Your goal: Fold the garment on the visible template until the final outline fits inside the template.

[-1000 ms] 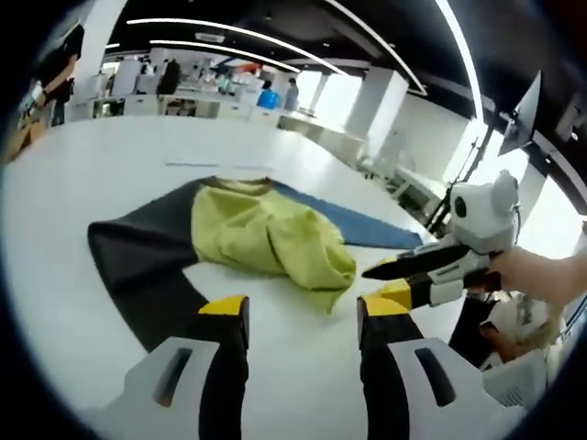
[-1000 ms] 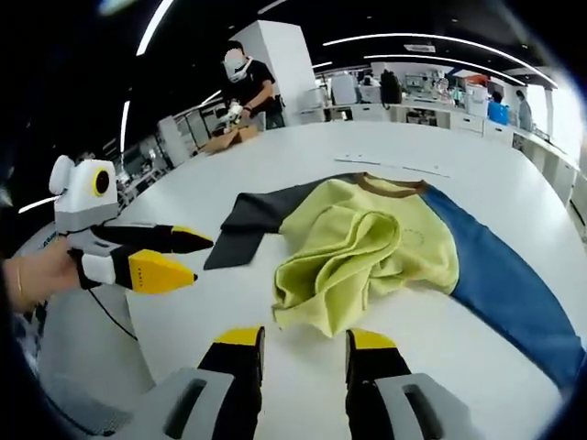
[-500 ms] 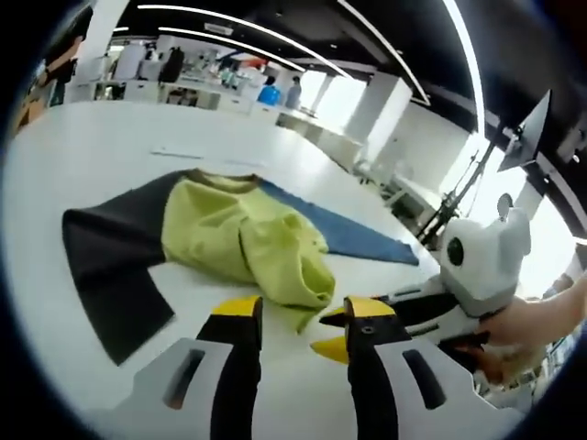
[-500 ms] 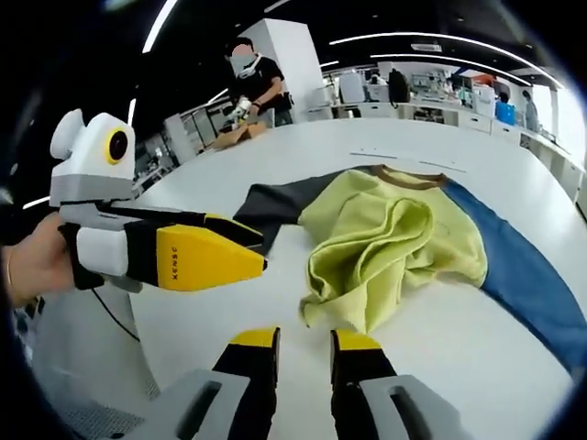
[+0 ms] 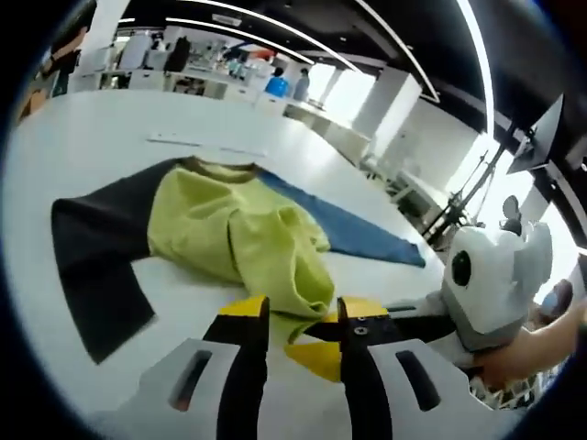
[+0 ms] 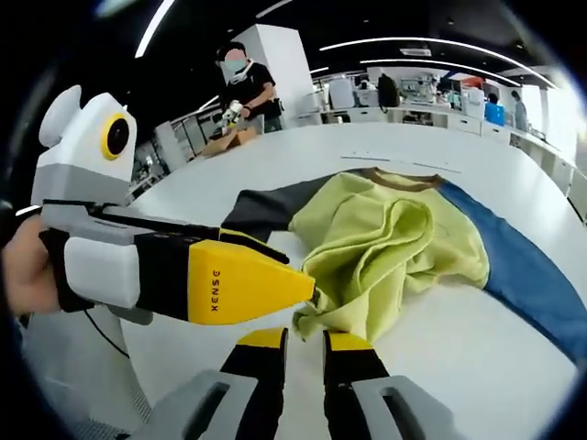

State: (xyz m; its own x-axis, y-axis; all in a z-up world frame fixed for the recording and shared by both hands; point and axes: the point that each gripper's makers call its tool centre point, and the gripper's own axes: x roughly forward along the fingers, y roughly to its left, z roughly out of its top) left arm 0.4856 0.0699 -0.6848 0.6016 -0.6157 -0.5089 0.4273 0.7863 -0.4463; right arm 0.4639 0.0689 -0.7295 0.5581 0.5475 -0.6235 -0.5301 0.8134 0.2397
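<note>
On the far left of the right gripper view, a hand (image 6: 23, 275) is seen gripping the left gripper (image 6: 298, 293), whose yellow tips are being pressed against the near hem of the garment (image 6: 385, 247). A second ago that tool was standing well apart from the cloth; it is now being carried right up to the crumpled yellow-green edge. Whether fabric is being pinched there cannot be told, since its tips are overlapping the cloth. In the left gripper view the same left gripper (image 5: 293, 316) is being shown with its jaws narrowed, only a slim gap being left, and the bunched hem sitting just beyond them. Further right, the right gripper (image 6: 303, 341) is being brought in too, its jaws drawn closer than before yet apart, with nothing between them. The garment is lying rumpled on the white table (image 6: 550, 174), its dark sleeve (image 5: 87, 247) spread to one side and its blue sleeve (image 6: 523, 266) to the other. No template outline can be made out under it. Folding is judged to be barely begun: the hem is being approached for a first pickup.
</note>
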